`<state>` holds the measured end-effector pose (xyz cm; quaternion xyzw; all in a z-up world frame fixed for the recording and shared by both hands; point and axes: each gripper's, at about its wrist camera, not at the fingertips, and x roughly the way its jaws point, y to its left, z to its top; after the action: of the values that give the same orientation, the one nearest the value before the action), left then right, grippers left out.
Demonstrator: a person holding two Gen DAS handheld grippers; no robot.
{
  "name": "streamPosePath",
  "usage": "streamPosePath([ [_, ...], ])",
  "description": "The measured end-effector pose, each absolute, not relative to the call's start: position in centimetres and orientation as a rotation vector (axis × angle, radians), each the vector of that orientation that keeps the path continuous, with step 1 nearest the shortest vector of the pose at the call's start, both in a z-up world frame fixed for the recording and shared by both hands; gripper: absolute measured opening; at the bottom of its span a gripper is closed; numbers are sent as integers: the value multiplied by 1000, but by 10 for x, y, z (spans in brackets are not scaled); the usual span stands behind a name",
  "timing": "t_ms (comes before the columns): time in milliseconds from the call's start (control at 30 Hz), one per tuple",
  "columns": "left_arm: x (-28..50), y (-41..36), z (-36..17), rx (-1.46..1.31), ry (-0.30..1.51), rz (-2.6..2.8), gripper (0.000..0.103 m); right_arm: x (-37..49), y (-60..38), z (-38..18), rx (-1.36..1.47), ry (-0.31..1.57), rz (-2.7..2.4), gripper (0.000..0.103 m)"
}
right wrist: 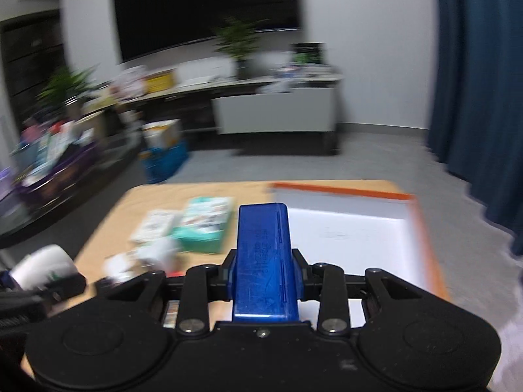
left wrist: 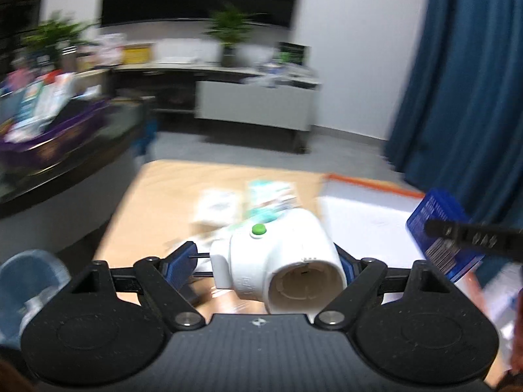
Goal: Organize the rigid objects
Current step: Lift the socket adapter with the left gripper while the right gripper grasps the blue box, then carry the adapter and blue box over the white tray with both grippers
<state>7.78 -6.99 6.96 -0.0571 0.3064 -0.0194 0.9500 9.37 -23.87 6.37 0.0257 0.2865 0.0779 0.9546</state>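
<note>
My left gripper (left wrist: 264, 259) is shut on a white plug adapter (left wrist: 294, 245) with a green button (left wrist: 258, 229). Its metal pins rest against the left pad and its round socket faces the camera, above the wooden table (left wrist: 157, 189). My right gripper (right wrist: 264, 276) is shut on a blue rectangular box (right wrist: 261, 238), held upright between the pads in front of a white tray with an orange rim (right wrist: 340, 191). In the left wrist view the blue box (left wrist: 438, 225) and one right finger (left wrist: 474, 238) show at the right. The adapter (right wrist: 42, 266) appears at the left of the right wrist view.
A teal carton (right wrist: 204, 225), a white carton (right wrist: 153, 225) and small blurred items lie on the table's left half. A dark low counter with a purple basket (left wrist: 42, 143) runs along the left. A sideboard with plants (right wrist: 274, 104) stands behind, and a blue curtain (right wrist: 474, 98) hangs at right.
</note>
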Motion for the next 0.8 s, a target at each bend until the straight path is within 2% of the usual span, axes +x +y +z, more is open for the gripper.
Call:
streamPosePath([
  [233,135,-132,103,-24,617,-225,86,101,-291,79,97,565,49,40],
  [367,153,-147,92,-12,603,-230,86,117,-306,78,126,555,39,40],
  [800,184,-150,61,-24,716,-193,86,167,-320,48,146,635,52,40],
])
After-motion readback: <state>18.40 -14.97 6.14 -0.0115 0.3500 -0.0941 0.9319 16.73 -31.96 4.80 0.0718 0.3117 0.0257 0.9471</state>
